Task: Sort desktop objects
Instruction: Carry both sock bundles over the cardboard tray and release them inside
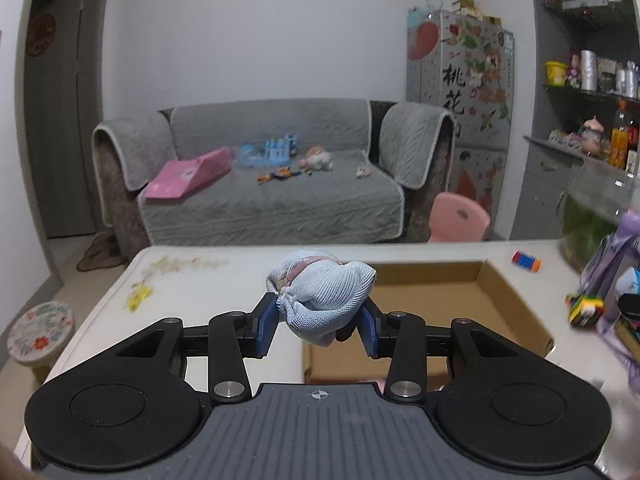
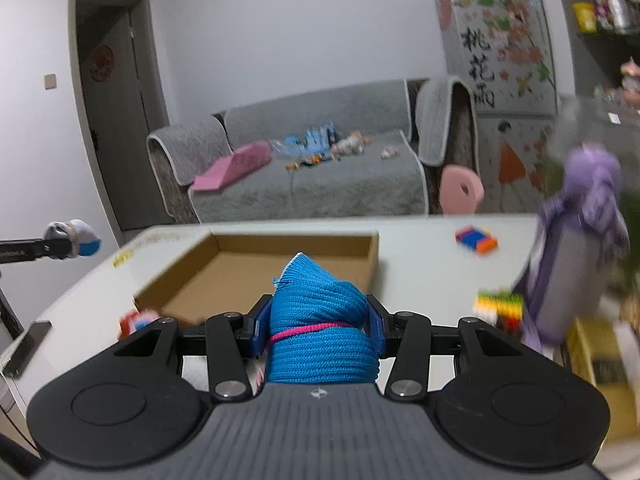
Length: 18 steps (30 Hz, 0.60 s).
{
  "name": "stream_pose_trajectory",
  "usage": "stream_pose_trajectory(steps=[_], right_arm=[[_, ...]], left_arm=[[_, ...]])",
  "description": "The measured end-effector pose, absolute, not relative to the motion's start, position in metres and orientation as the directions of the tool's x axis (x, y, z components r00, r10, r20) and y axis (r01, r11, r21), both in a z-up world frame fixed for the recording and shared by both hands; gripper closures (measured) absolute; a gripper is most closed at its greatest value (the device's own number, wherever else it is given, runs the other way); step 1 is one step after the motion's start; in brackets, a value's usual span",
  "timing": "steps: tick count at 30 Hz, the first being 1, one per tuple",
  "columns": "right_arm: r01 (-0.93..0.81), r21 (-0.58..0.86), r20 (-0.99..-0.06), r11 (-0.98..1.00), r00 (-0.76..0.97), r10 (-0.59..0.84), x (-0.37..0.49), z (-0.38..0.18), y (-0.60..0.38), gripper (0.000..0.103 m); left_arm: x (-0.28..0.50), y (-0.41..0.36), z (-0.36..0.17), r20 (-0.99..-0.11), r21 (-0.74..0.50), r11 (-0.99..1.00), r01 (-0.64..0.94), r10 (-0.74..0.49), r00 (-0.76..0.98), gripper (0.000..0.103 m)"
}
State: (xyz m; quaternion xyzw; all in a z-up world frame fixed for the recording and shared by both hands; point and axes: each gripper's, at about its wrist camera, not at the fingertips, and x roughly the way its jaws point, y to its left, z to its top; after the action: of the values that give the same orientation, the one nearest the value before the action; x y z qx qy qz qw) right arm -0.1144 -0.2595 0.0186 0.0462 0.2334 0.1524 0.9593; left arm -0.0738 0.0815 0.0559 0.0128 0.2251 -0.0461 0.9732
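Left gripper: your left gripper [image 1: 320,320] has its blue pads closed against a pale blue mesh sock bundle [image 1: 322,294], which bulges up and forward between the fingers; you hold it above the white table [image 1: 192,292], just at the near-left edge of the cardboard box [image 1: 432,300].
Right gripper: your right gripper [image 2: 318,324] is clamped on a bright blue knitted roll [image 2: 320,320] bound with a pink elastic band [image 2: 308,330]; the roll stands upright between the pads and fills the gap.
Cardboard box: open-topped and shallow, it sits on the table in front of both grippers; from the right wrist view its inside [image 2: 256,276] looks bare as far as you can see past the roll.
Other view of your left gripper: from the right wrist it shows at the far left edge [image 2: 74,242], holding its pale bundle out over the table corner, well apart from your right gripper.
Loose blocks: a striped blue-and-orange block piece [image 2: 476,239] lies on the table beyond the box's right side; a multicoloured brick stack [image 2: 500,308] sits nearer, just beside the purple bag [image 2: 576,248].
Phone: a dark phone [image 2: 28,346] lies at the table's near-left edge.
Small red-and-white item: something blurred [image 2: 136,322] lies against the box's near-left corner; you cannot tell what it is.
Background: a grey sofa [image 1: 272,184] with toys stands behind the table, with a pink chair [image 1: 460,220] beside it.
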Motion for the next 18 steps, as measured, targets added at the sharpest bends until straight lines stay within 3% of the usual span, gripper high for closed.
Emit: stream_pose_trajectory(steps=[18], right_arm=[[-0.398,0.143,-0.442,0.906,0.794,0.418,0.001,0.058,-0.195,0.060]], left_arm=[[0.025,0.033,0.068,-0.459,-0.027,0.982,0.186,-0.177,0.871,0.054]])
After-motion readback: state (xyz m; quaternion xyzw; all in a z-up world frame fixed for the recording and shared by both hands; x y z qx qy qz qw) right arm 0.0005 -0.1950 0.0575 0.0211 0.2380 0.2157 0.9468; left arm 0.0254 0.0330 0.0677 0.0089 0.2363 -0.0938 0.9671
